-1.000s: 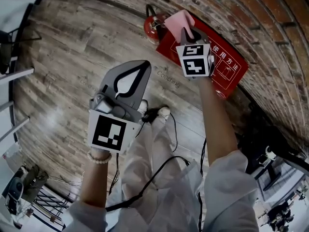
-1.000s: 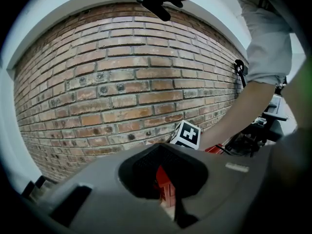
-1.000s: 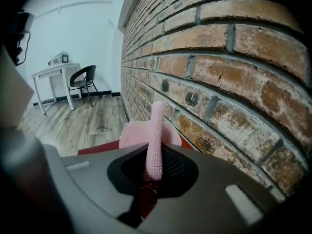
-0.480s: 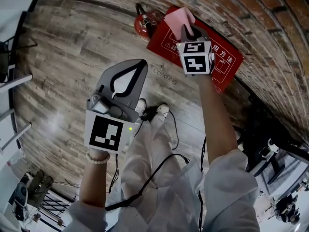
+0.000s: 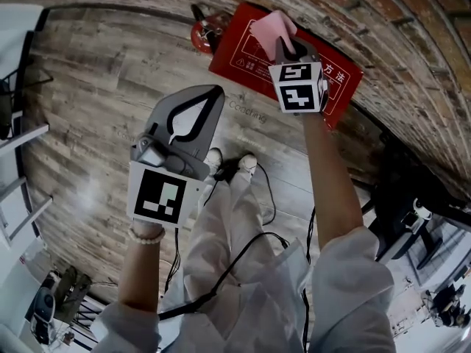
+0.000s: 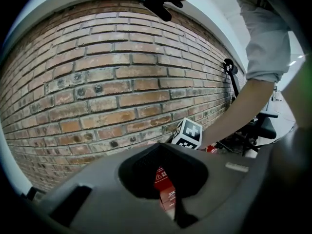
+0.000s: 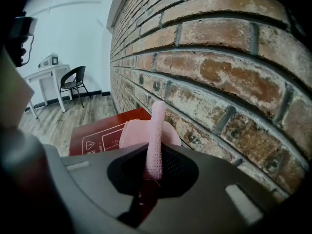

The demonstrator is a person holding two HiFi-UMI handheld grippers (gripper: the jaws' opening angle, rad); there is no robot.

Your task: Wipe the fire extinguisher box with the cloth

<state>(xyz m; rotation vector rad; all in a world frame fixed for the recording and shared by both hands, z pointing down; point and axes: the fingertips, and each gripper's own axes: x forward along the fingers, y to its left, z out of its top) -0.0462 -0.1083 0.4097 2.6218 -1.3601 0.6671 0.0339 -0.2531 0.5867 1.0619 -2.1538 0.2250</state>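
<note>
The left gripper (image 5: 212, 93) hangs nearest, held out above the person's shoes (image 5: 228, 164) and the wooden floor (image 5: 96, 87); its jaws are pressed together with nothing between them, and its own view looks through their hollow at a sliver of the red box; it sits at much the same spot as a second ago. Farther out, the right arm reaches forward and the right gripper (image 5: 287, 47) is clamped on the pink cloth (image 5: 272, 28); in the right gripper view the cloth stands up as a folded ridge between the jaws, its loose part spread on the box's top face. The fire extinguisher box (image 5: 246, 56) lies at the foot of the brick wall (image 5: 353, 6), a flat red panel with white print; the cloth rests on its far edge, next to the wall. Against the earlier frames the cloth lies farther along the box, away from the end beside the red fire extinguisher (image 5: 206, 31) and nearer the middle; box and extinguisher also sit higher and more to the left in the head view.
</note>
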